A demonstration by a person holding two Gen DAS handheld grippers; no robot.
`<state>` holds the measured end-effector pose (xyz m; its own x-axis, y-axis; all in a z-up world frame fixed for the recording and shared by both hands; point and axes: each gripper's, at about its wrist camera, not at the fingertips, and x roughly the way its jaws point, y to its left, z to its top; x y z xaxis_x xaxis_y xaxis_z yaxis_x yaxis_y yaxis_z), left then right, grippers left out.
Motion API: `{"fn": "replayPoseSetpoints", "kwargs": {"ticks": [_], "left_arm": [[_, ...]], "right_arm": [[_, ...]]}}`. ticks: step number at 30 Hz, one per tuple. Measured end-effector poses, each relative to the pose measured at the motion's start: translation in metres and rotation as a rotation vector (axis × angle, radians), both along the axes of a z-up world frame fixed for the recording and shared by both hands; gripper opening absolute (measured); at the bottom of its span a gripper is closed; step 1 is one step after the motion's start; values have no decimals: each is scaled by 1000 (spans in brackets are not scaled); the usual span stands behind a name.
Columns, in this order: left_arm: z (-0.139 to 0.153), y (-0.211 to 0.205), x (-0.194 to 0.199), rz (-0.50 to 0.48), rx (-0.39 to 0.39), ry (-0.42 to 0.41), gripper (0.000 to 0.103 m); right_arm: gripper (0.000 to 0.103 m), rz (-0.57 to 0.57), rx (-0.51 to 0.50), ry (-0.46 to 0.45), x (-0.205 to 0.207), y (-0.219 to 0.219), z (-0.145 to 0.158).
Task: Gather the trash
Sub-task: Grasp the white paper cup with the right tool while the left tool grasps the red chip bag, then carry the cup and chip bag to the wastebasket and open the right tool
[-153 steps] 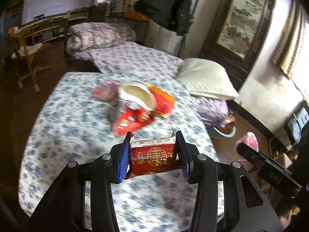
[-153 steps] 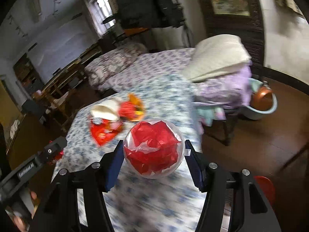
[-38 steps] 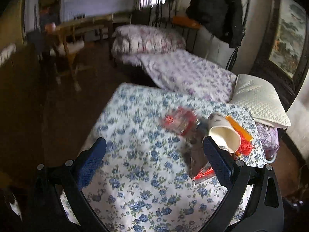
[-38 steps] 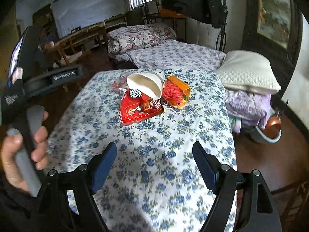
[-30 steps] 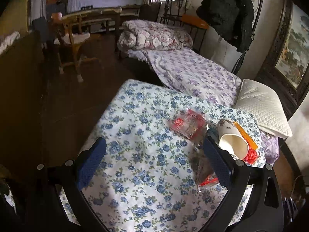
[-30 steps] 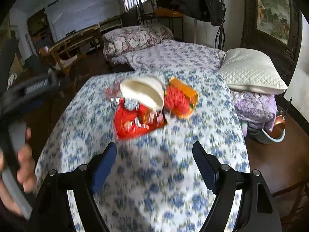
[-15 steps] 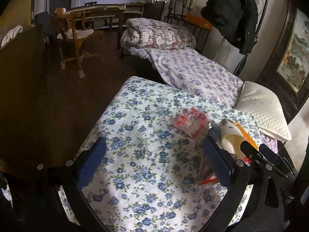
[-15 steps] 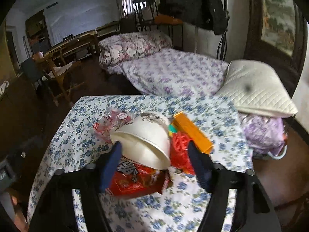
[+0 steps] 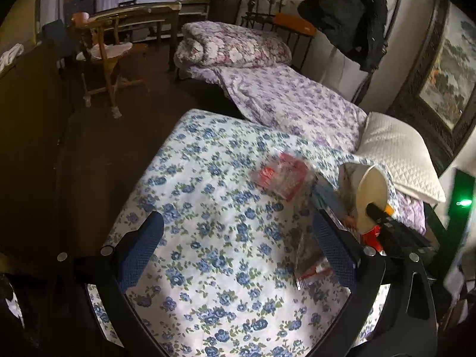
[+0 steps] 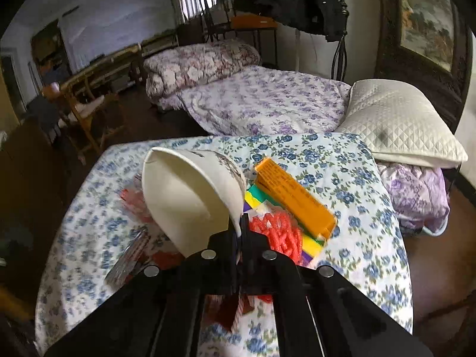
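step: right gripper (image 10: 240,229) pinches paper cup (image 10: 190,190) rim near table's (image 9: 208,267) far right corner; left gripper (image 9: 238,255) wide open, holds nothing | next: lift cup away

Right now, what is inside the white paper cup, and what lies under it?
The white paper cup, pinched at its rim by the right gripper, looks empty as far as its interior shows. Beneath it lie red wrappers and an orange mesh. Whatever lies directly under it is hidden.
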<state>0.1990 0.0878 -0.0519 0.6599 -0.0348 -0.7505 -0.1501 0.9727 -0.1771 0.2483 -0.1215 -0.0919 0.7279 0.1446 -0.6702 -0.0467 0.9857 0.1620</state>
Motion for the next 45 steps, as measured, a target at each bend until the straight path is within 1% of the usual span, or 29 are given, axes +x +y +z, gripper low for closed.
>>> {"fn": "replayPoseSetpoints", "kwargs": {"ticks": [3, 5, 7, 8, 11, 13, 16, 18, 19, 20, 21, 22, 23, 24, 27, 30, 32, 34, 36, 39, 40, 42, 44, 45], "left_arm": [[-7, -14, -2, -80, -12, 29, 96], [-11, -29, -4, -139, -7, 37, 96], [-16, -49, -3, -185, 31, 38, 96], [-19, -58, -1, -204, 51, 45, 96], [-32, -80, 9, -229, 97, 83, 96], [-38, -89, 11, -228, 119, 82, 96], [-41, -99, 14, -256, 98, 63, 96], [-43, -103, 15, -263, 97, 41, 95], [-45, -106, 15, -266, 101, 34, 84], [-48, -109, 17, -276, 97, 44, 62], [-51, -110, 20, -283, 90, 61, 48], [-57, -110, 23, -281, 77, 90, 18], [-62, -109, 26, -280, 64, 109, 2], [-65, -106, 27, -271, 42, 121, 2], [-59, -99, 24, -246, 19, 101, 2], [-42, -84, 16, -215, -22, 58, 2], [-31, -69, 7, -186, -63, 33, 2], [-21, -58, -2, -163, -80, 13, 2], [-13, -47, -9, -151, -89, -7, 2], [-2, -41, -12, -133, -73, -41, 2], [-1, -39, -12, -131, -82, -48, 2], [-1, -38, -9, -132, -103, -46, 2], [-4, -38, -6, -132, -100, -35, 2], [-5, -40, -4, -133, -95, -30, 2]], "right_arm": [[3, -29, 36, -54, -24, -16, 16], [3, -72, 65, -86, -40, -33, 26], [3, -103, 107, -103, -47, -50, 31], [3, -112, 112, -104, -48, -55, 32], [3, -130, 150, -85, -46, -66, 28], [3, -129, 168, -70, -45, -69, 25], [3, -119, 172, -61, -45, -67, 21], [3, -112, 175, -57, -45, -66, 19], [3, -109, 177, -55, -45, -65, 17], [3, -108, 179, -56, -46, -65, 17], [3, -108, 180, -58, -46, -65, 17], [4, -110, 180, -63, -47, -65, 17], [4, -110, 179, -62, -46, -65, 17], [3, -113, 180, -65, -46, -65, 16], [4, -125, 178, -67, -46, -67, 16], [4, -125, 182, -66, -46, -67, 14], [4, -117, 187, -73, -46, -66, 16], [3, -107, 183, -81, -47, -64, 18], [3, -99, 185, -86, -48, -63, 19], [3, -96, 190, -88, -49, -63, 18], [3, -95, 196, -85, -48, -64, 18], [3, -88, 215, -78, -47, -64, 16], [3, -81, 243, -68, -46, -64, 14], [3, -83, 239, -66, -46, -63, 13]]}}
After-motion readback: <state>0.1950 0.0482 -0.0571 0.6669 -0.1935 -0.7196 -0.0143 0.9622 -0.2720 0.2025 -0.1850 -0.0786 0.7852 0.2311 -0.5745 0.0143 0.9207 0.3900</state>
